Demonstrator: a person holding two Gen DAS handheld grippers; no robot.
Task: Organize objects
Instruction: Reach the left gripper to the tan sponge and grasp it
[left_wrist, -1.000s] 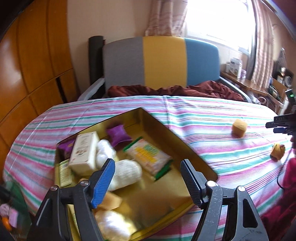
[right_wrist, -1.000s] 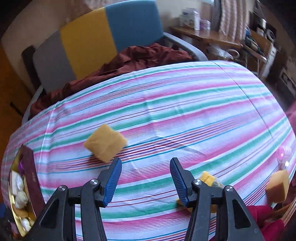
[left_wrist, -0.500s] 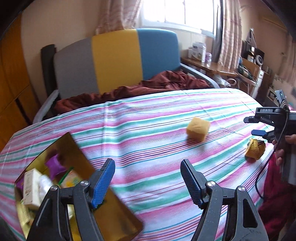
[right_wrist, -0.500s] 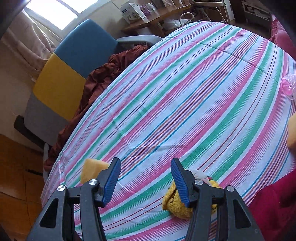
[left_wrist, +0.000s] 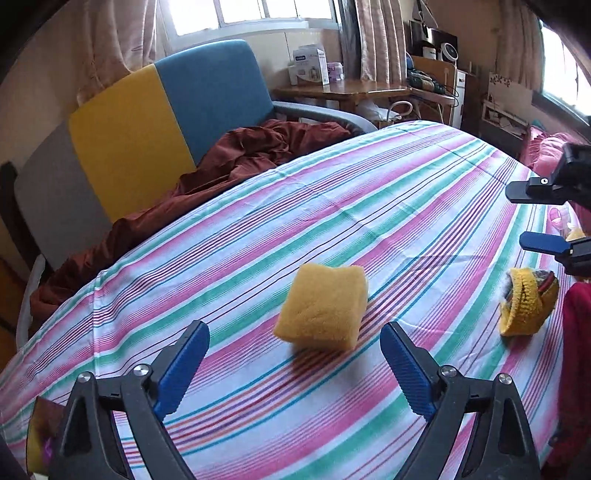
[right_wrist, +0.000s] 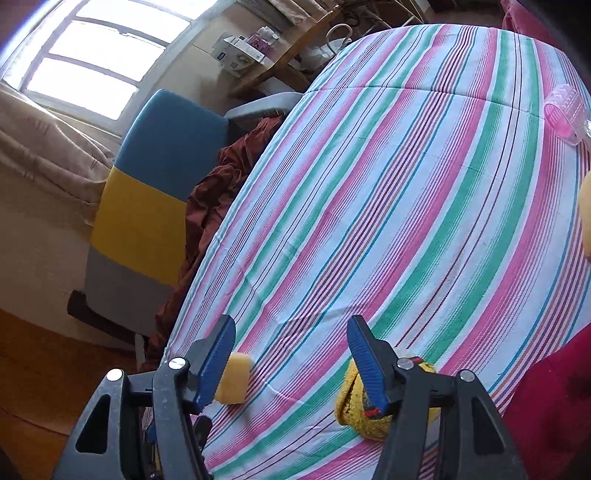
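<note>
left claw (left_wrist: 293, 363) swung off box, jaws opened, nr sponge (left_wrist: 322, 307).

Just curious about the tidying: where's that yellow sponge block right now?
In the left wrist view the yellow sponge block lies on the striped cloth, just ahead of the open left gripper, left of the yellow knitted item.

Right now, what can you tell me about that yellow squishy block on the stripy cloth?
The yellow sponge block is a chunky, roughly square pad with rounded, puffy corners and a grainy, foamy-looking surface. It looks soft and dry. It rests slightly tilted on the striped tablecloth, casting a small shadow beneath. It lies just ahead of the wide-open left tool, not touching it. The right wrist view shows only a slice of it, beside a blue pad.
</note>
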